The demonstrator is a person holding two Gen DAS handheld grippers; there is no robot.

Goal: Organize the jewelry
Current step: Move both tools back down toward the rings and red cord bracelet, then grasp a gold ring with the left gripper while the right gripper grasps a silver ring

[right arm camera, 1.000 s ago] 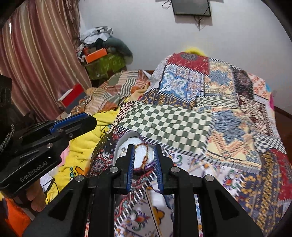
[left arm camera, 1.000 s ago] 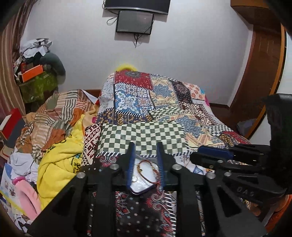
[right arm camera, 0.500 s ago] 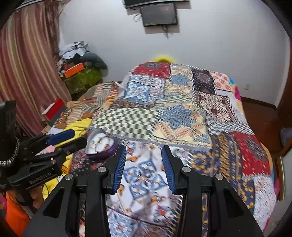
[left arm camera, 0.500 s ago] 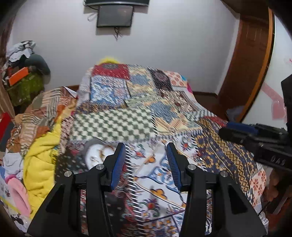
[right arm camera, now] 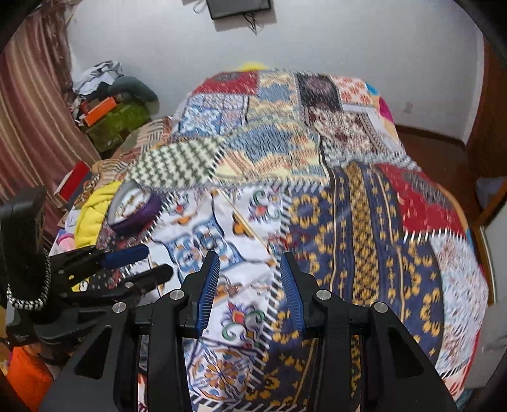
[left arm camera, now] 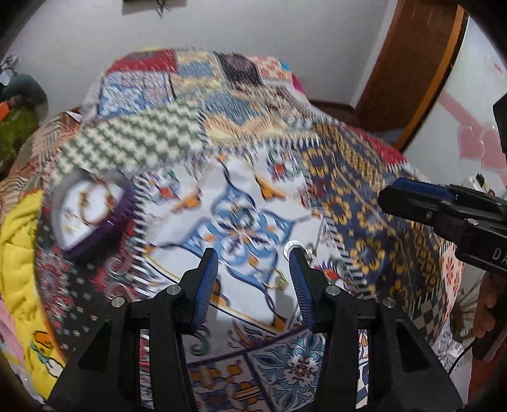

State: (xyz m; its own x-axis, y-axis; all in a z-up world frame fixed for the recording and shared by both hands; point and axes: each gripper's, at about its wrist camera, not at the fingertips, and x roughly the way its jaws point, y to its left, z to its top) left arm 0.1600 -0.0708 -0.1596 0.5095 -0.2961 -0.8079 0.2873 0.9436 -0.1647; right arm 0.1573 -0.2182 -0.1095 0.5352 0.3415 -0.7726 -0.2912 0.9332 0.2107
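Observation:
A purple-rimmed round jewelry dish (left arm camera: 85, 206) with a white inside holds bracelets and small gold pieces; it lies on the patchwork bedspread (left arm camera: 240, 133) at the left, and shows in the right wrist view (right arm camera: 134, 206) too. My left gripper (left arm camera: 253, 256) is open and empty above the bedspread; a gold ring (left arm camera: 272, 282) and small silver pieces (left arm camera: 301, 247) lie on the cloth between and by its fingers. My right gripper (right arm camera: 250, 263) is open and empty; small gold jewelry (right arm camera: 229, 290) lies on the cloth near its left finger. Each gripper shows in the other's view.
A yellow blanket (left arm camera: 19, 247) and piled clothes lie left of the bed. A wooden door (left arm camera: 412, 63) and a white appliance (left arm camera: 469, 120) stand at the right. A striped curtain (right arm camera: 28, 126) and cluttered boxes (right arm camera: 107, 120) are at the left; a dark screen (right arm camera: 239, 8) hangs on the wall.
Both grippers have pulled back and swung right, away from the dish, and opened wider. The dish, once between the fingers, now lies far left. The view is motion-blurred.

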